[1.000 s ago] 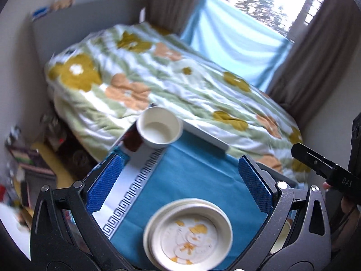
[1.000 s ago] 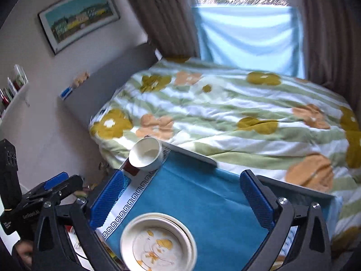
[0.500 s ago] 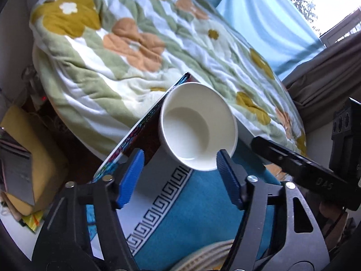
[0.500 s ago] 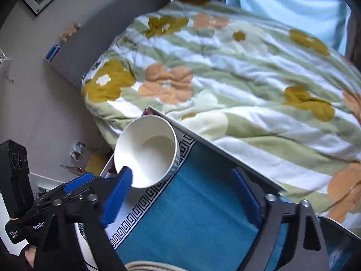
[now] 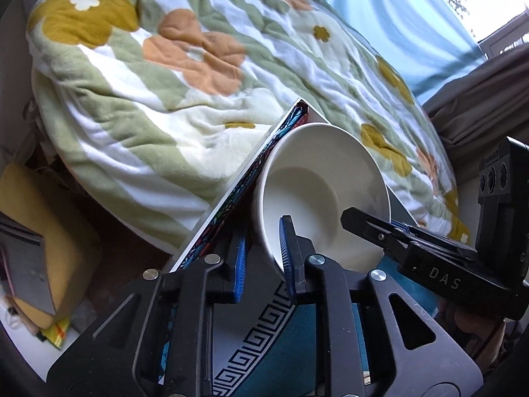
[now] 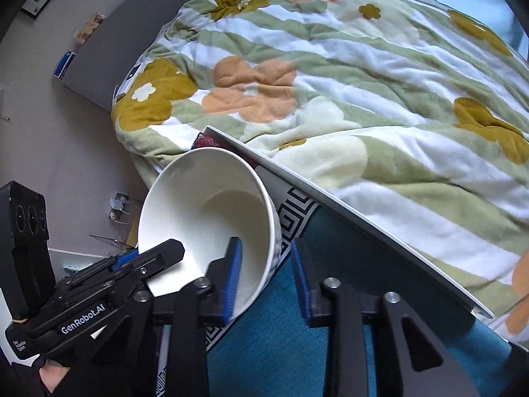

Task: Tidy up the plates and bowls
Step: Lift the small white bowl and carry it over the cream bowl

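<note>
Both grippers have just been closing on the same white bowl (image 5: 322, 192), which sits at the far corner of the blue mat (image 6: 281, 347), right by the bed (image 6: 363, 82). The left gripper (image 5: 263, 254) pinches the near-left rim, one pad inside and one outside; the right gripper (image 6: 266, 274) does the same on the right rim. Biggest risk I see: thin rim grips on a smooth bowl. If the two hands don't lift together it could twist, slip out and drop off the table edge (image 6: 363, 211).
</note>
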